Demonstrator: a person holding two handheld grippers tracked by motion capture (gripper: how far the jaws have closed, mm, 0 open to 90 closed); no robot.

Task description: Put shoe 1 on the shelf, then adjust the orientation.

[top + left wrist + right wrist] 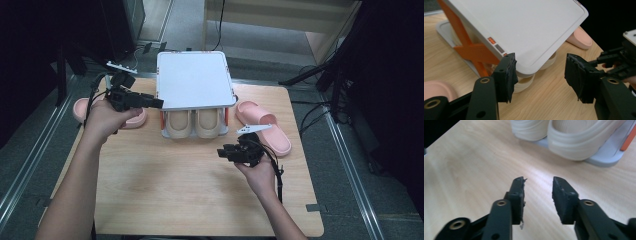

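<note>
A white two-tier shoe rack [195,80] stands at the table's [165,190] twelve o'clock edge, with a pair of beige slippers [192,125] on its lower shelf. The left gripper [150,102], jaws spread wide, hovers at the rack's nine o'clock corner, holding nothing. The right gripper [225,151], jaws apart and empty, hangs over bare wood at the rack's five o'clock. One pink slipper [265,127] lies at three o'clock, another pink slipper [82,107] at nine.

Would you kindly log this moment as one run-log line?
left gripper: open, at white rack front-left corner | right gripper: open, empty, above table | beige slippers: on lower shelf | pink slippers: beside rack
</note>
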